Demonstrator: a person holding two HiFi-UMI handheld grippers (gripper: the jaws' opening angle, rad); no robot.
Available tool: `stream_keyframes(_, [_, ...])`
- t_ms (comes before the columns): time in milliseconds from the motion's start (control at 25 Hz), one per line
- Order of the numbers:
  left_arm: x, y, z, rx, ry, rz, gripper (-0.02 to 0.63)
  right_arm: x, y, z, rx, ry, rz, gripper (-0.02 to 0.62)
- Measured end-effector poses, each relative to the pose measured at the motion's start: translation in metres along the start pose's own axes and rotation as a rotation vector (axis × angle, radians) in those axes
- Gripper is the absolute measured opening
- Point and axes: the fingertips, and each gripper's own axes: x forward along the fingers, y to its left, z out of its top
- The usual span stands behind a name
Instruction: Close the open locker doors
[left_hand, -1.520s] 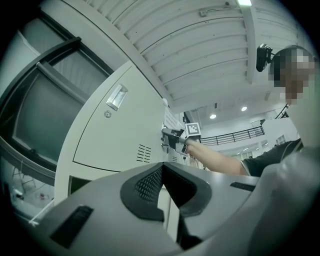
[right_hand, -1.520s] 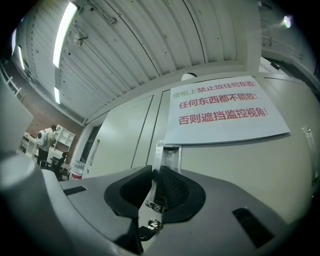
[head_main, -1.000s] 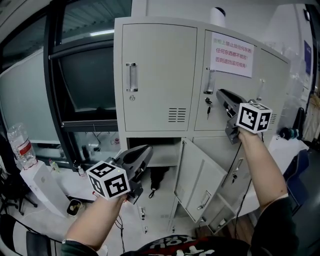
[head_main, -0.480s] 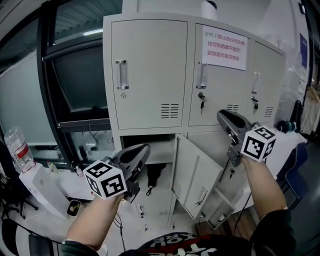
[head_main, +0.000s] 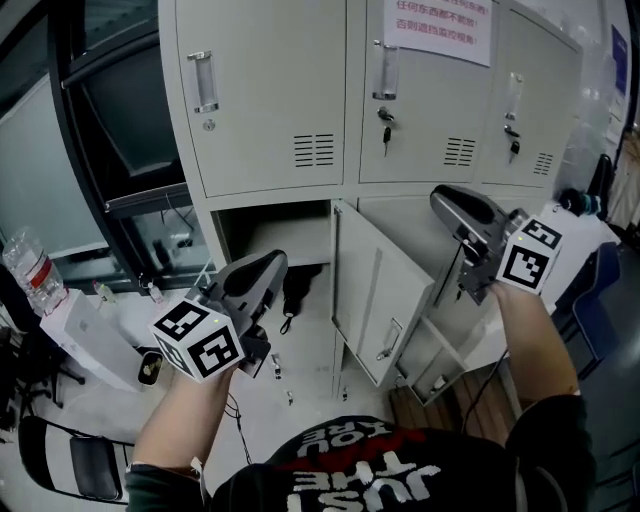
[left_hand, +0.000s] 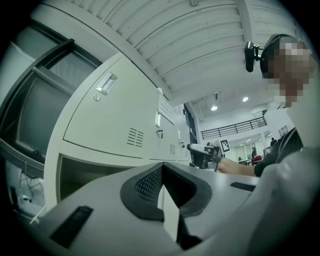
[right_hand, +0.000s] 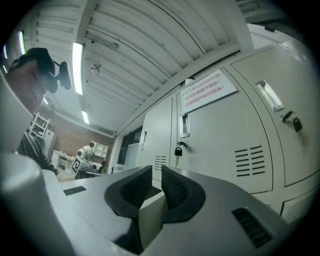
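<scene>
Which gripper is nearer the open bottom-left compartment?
Left. The left gripper sits before the compartment; the right gripper is beyond the open door, to its right.

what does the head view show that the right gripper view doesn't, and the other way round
Only the head view: the open lower door swung outward, the open compartment beside it, and a water bottle at far left.
Only the right gripper view: the ceiling light strip, and a close look along the right gripper, its jaws slightly apart with nothing between them.
Both: the closed upper doors, the paper notice on one of them, and the left gripper.
</scene>
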Motion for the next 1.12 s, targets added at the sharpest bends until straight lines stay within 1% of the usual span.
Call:
stream_keyframes(200, [0.002,-0.032,-0.039,0.035,0.03,0.069,0.008,-0.025,0.004,-0.053,0.071,0.024,0.169,0.075])
stream_keyframes(320, [-0.005,-0.057,-0.062,0.076,0.055,0.138,0.008,-0.037,0.013,-0.095,0.146,0.05,0.309,0.075])
stream_keyframes(400, [-0.005,-0.074,-0.079,0.104,0.062,0.173,0.008,-0.048,0.018,-0.124,0.171,0.075,0.401,0.08])
stream_keyframes(440, [-0.004,-0.083,-0.089,0.107,0.062,0.188,0.008,-0.053,0.021,-0.139,0.171,0.094,0.44,0.092])
stream_keyframes(520, [-0.003,-0.095,-0.108,0.083,0.061,0.223,0.008,-0.064,0.031,-0.167,0.156,0.138,0.521,0.12])
stream_keyframes(600, [-0.005,-0.105,-0.127,0.034,0.063,0.268,0.008,-0.072,0.045,-0.19,0.138,0.17,0.615,0.144])
stream_keyframes(680, [-0.007,-0.114,-0.143,0.001,0.067,0.31,0.008,-0.08,0.06,-0.208,0.121,0.18,0.705,0.156])
stream_keyframes(840, [-0.017,-0.135,-0.162,-0.014,0.083,0.387,0.008,-0.09,0.091,-0.23,0.096,0.173,0.88,0.16])
stream_keyframes(960, [-0.024,-0.144,-0.168,-0.021,0.088,0.432,0.008,-0.091,0.105,-0.241,0.063,0.179,0.954,0.16])
stream_keyframes(1120, [-0.029,-0.153,-0.169,-0.018,0.085,0.467,0.008,-0.086,0.106,-0.247,0.037,0.188,0.982,0.16])
